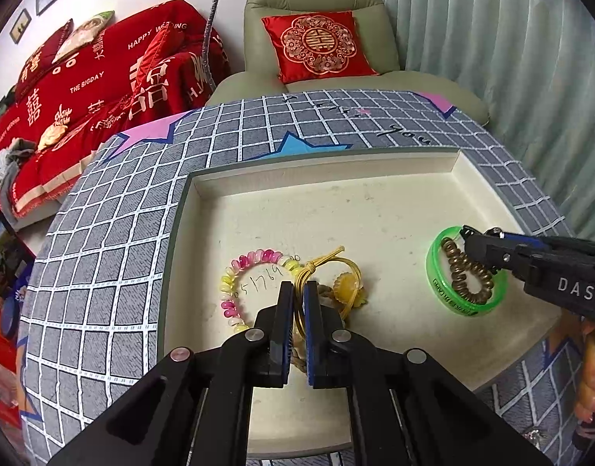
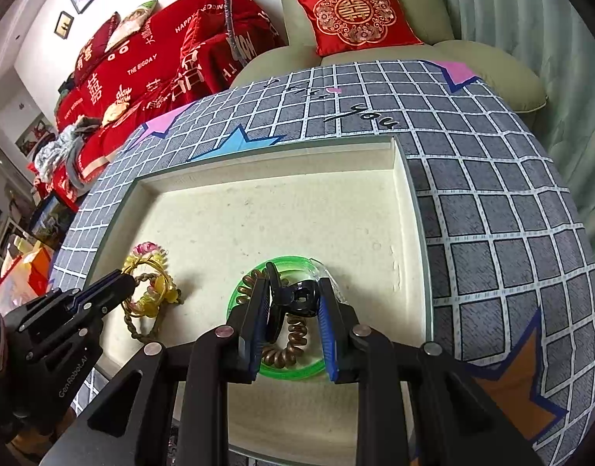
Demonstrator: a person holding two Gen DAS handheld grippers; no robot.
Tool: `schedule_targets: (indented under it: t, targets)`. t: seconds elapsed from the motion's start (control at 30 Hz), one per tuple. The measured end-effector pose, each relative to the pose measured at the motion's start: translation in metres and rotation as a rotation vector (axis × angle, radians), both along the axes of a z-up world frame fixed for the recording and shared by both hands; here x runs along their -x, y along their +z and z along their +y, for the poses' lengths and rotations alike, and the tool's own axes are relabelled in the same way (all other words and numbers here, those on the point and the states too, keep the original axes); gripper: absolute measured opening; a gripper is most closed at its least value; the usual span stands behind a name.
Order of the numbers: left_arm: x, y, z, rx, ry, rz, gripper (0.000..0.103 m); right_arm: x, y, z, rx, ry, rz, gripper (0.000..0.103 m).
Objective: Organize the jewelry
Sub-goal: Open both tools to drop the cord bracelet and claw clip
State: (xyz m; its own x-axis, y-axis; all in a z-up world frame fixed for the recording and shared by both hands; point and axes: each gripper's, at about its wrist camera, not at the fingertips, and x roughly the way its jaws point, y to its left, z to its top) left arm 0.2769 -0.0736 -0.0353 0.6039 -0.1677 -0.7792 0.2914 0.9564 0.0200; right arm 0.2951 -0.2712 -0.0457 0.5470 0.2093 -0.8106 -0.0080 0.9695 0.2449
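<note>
Left claw: I have my left claw (image 1: 296, 291) nearly closed, its two blue-padded fingers pinching the yellow cord loop (image 1: 328, 272), which runs up between them.
Yellow cord loop: it lies in the cream tray (image 1: 336, 202) with a knot at its top and a yellow bead charm (image 1: 350, 289) just right of my fingers.
Coil bracelet: the pink-and-yellow coil bracelet (image 1: 239, 283) rests on the tray floor just left of my left claw, touching the cord loop near the knot.
Right claw: my right claw (image 2: 291, 291) stands partly open, and a black clip (image 2: 293, 297) sits between its fingers; I cannot tell whether both pads press on it.
Green ring: the green ring (image 2: 289, 371) lies flat toward the tray's right side, with a brown spiral hair tie (image 2: 286, 349) inside it, under my right claw.
Desk: the tray sits on a desk covered by a grey grid-pattern cloth (image 1: 103, 233).
</note>
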Motion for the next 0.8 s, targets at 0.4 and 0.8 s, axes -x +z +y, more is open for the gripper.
schedule_targets:
  t: [0.4,0.8]
  targets:
    - [0.001,-0.003,-0.001,-0.043,0.026,0.007,0.015,0.004,0.001,-0.001,-0.026,0.000,-0.006,0.061]
    - [0.007,0.006,-0.003,-0.037,0.021,-0.018,0.015,0.025,0.023,-0.017,-0.098,-0.051,-0.047,0.061]
